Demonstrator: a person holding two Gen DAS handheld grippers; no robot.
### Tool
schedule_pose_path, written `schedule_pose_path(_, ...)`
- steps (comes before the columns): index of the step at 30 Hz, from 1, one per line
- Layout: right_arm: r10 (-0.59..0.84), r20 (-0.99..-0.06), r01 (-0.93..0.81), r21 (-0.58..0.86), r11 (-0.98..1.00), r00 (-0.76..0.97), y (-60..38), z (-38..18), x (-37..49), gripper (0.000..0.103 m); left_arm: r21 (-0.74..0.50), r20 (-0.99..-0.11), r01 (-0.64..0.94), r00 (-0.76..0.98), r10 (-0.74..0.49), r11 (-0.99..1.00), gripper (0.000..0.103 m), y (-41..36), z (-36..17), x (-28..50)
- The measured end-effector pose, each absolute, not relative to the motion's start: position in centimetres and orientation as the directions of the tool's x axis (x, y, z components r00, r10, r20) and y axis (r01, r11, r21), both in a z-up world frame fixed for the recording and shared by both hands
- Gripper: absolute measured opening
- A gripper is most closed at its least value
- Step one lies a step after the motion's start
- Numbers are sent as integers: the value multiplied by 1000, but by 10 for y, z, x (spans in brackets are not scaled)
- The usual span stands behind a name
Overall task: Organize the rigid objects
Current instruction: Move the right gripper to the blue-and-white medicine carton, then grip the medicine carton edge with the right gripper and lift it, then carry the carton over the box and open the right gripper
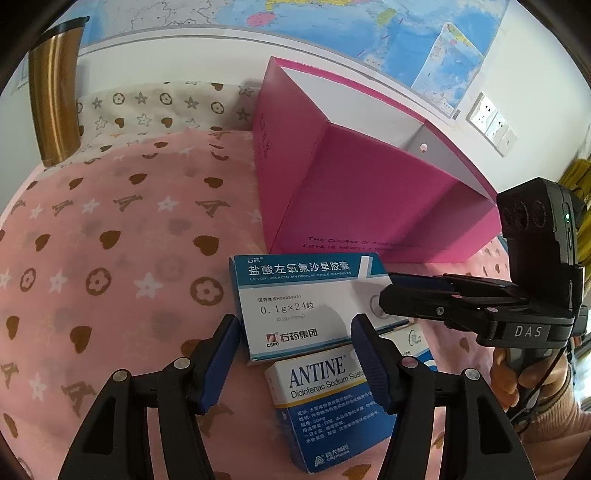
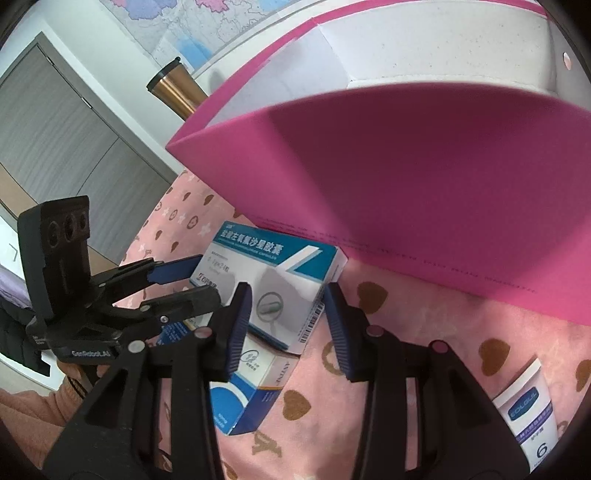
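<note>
Left tongs (image 1: 295, 332) and right tongs (image 2: 288, 299) half-open astride teal medicine box (image 1: 306, 295), contact unclear; ANTINE box (image 1: 325, 398) beneath half hidden.

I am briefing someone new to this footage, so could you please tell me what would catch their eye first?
The big magenta gift box dominates, standing open on the pink patterned blanket below a wall map. In front of it, the teal-and-white levofloxacin box lies on top of the ANTINE box, with both grippers closing in from either side.
</note>
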State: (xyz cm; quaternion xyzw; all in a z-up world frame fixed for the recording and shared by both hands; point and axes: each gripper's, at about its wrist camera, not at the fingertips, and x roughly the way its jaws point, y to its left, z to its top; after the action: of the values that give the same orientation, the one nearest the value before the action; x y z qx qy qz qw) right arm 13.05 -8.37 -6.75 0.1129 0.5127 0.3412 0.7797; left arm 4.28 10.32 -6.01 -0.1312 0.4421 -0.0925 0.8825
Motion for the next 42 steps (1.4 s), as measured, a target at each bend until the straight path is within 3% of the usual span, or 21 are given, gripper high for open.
schedule_pose_path(27,660,-636,-544,416,729,400,-105,20,85,44,-213,-618,150,745,-252,965,63,75,25,5)
schedule_pose_path(42,657,-606,-541,400,740,449,-112,42,126,44,-151,-580,186,779,-239,971,63,71,55,44)
